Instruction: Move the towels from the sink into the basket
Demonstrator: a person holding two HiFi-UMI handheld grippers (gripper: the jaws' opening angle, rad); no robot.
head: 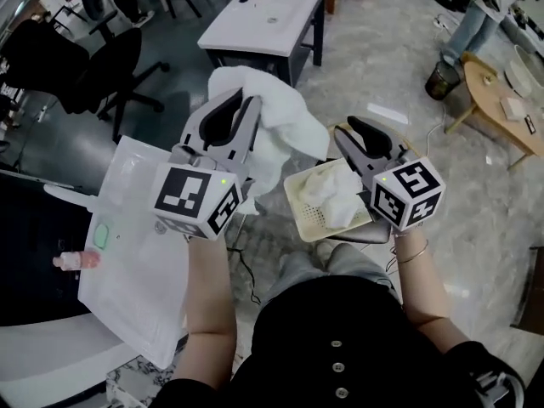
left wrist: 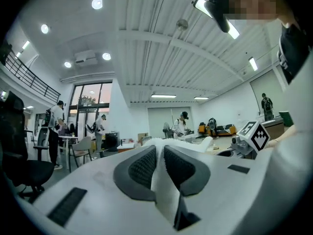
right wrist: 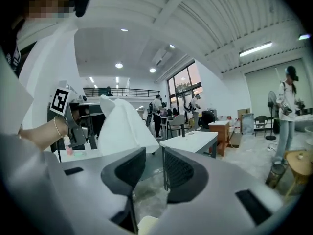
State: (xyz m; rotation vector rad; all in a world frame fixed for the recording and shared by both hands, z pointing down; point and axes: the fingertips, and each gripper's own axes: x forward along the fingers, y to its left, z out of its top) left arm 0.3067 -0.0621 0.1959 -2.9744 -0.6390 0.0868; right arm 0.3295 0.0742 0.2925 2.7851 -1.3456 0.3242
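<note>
My left gripper (head: pixel 240 100) is shut on a white towel (head: pixel 276 121), which hangs bunched in the air above the floor. In the left gripper view a fold of that towel (left wrist: pixel 166 190) is pinched between the dark pads. The right gripper (head: pixel 350 130) hovers over the back of a cream basket (head: pixel 299 206) that has another white towel (head: pixel 336 195) inside. Its jaws (right wrist: pixel 154 160) stand slightly apart with nothing between them, and the held towel (right wrist: pixel 122 126) shows to their left. The white sink (head: pixel 144 270) lies at the lower left.
A pink bottle (head: pixel 76 260) lies by the sink's left edge. A white basin stand (head: pixel 268 15) is ahead, black office chairs (head: pixel 76 66) are to the left. A dark bin (head: pixel 442 79) and a wooden table (head: pixel 501 100) stand at the right, with people further off.
</note>
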